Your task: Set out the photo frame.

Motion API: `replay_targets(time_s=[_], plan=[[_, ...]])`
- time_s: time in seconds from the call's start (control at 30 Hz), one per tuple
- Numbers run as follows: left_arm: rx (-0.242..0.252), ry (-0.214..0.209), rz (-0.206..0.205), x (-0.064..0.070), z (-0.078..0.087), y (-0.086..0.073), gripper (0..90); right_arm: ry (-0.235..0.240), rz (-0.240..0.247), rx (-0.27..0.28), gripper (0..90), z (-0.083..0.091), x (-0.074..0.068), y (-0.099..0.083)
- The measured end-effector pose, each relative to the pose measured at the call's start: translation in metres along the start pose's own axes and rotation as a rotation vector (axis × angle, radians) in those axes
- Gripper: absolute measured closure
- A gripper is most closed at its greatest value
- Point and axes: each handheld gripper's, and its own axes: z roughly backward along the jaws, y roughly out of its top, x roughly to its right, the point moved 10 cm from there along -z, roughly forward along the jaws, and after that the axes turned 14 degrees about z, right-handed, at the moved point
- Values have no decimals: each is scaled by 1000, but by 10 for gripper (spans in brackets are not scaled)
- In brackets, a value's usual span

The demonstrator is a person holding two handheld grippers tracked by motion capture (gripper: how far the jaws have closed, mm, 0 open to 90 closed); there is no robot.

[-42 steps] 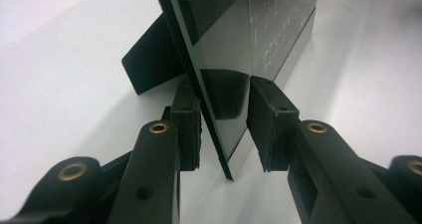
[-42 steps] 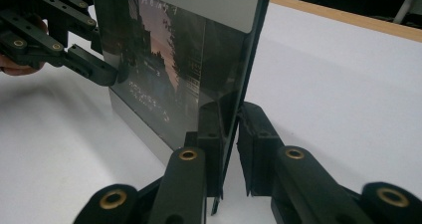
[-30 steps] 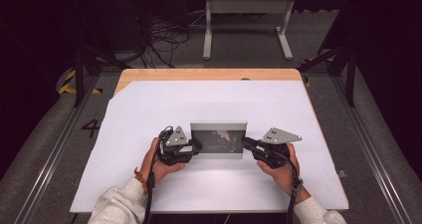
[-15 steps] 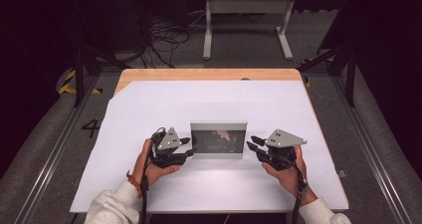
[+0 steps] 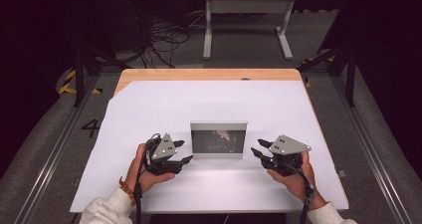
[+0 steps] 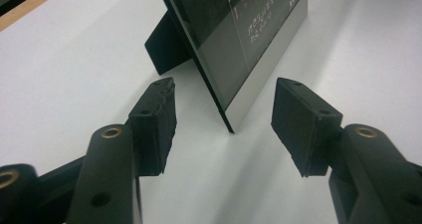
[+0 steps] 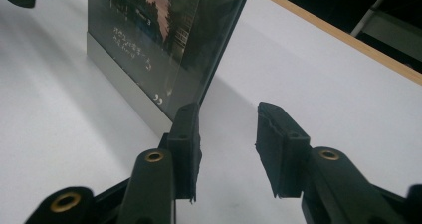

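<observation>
Frame (image 5: 218,140): flat, glossy, silver-edged, upright | left claw (image 6: 224,119): wide | right claw (image 7: 226,134): narrower, empty

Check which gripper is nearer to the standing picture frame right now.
Left. The left gripper sits open just off the picture frame's left edge, that edge lined up between its jaws. The right gripper, also open, sits farther off the right edge, with white tabletop between.

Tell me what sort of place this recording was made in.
Most likely a lab or recording studio, not a home. A wooden table covered with a white sheet stands on grey floor between metal rails, with loose cables and a metal stand behind it, all against dark surroundings.
</observation>
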Motion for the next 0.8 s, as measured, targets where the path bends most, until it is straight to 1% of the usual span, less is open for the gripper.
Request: replay_targets(time_s=[0.07,0.17,0.3,0.33,0.43,0.47,0.6,0.67,0.7,0.73,0.8], plan=[[-2,1,-1,0,1,-1,405,-2,2,-2,608,1,0,-1],[0,11,-11,0,5,-4,391,0,11,-10,573,3,-1,-4],[4,17,-7,-1,9,-6,350,-8,10,-4,546,7,1,-7],[-7,29,-14,-2,10,-10,342,-7,9,-8,532,8,1,-9],[-14,28,-15,-2,11,-13,325,-11,16,-13,522,8,0,-11],[-17,30,-17,-2,11,-15,318,-10,14,-14,519,8,0,-12],[-25,43,-21,-4,13,-20,287,-9,33,-23,496,9,-3,-15],[-34,38,-18,-4,14,-24,273,-10,35,-27,482,9,-3,-16],[-38,40,-28,-4,14,-25,267,-9,38,-31,472,10,-4,-17],[-42,46,-30,-4,15,-27,265,-7,37,-30,464,10,-4,-18],[-48,44,-30,-4,15,-28,255,-8,38,-33,449,11,-4,-19]])
